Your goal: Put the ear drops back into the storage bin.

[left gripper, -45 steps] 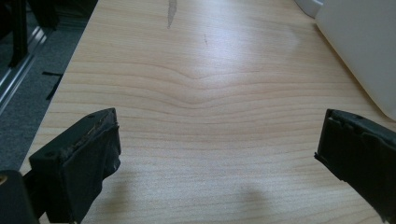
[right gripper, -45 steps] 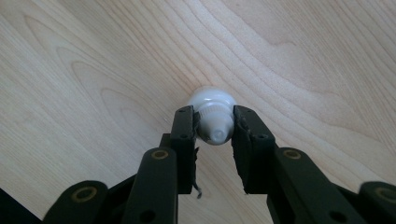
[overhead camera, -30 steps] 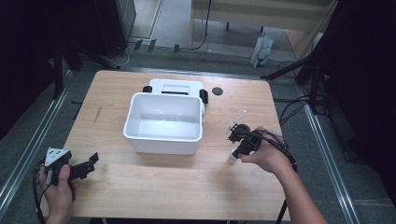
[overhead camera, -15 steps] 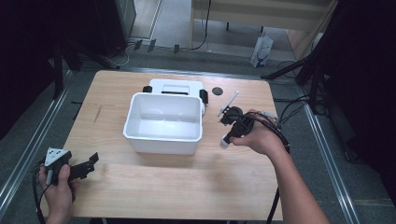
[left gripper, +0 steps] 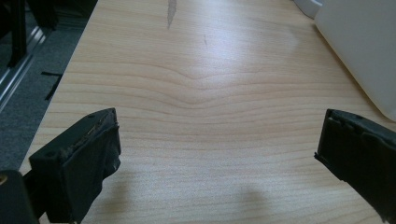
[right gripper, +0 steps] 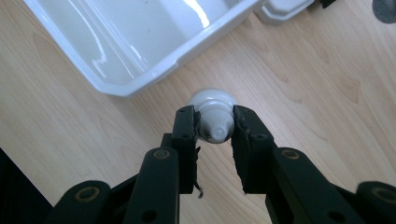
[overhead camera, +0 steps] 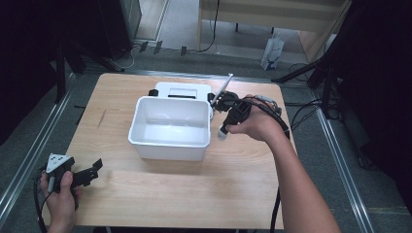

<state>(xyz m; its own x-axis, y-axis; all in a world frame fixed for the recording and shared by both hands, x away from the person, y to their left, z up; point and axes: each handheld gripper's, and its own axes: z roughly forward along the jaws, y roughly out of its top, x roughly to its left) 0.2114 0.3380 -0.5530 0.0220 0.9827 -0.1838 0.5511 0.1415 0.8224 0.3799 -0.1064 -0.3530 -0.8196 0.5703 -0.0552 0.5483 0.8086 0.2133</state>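
My right gripper (overhead camera: 223,108) is shut on a white tube (overhead camera: 222,132), which it holds in the air just beside the right rim of the white plastic bin (overhead camera: 145,141). In the right gripper view the black pads (right gripper: 187,128) pinch the tube (right gripper: 214,122) just behind its ridged cap, and the bin's corner (right gripper: 140,79) lies below and to the left. The tube's flat end (overhead camera: 228,77) points up and away. My left gripper (overhead camera: 90,171) rests at the table's near left corner, its jaws (left gripper: 217,140) spread wide over bare wood with nothing between them.
A white lid-like piece (overhead camera: 182,90) with black clips lies flat behind the bin. A dark round disc (right gripper: 385,9) sits on the wood near the far right. The bin's side wall (left gripper: 364,51) stands to the right of my left gripper. Metal rails run along both table sides.
My right hand has lifted the tube and carried it from the table's right side up to the bin's right rim. The left hand has kept still.
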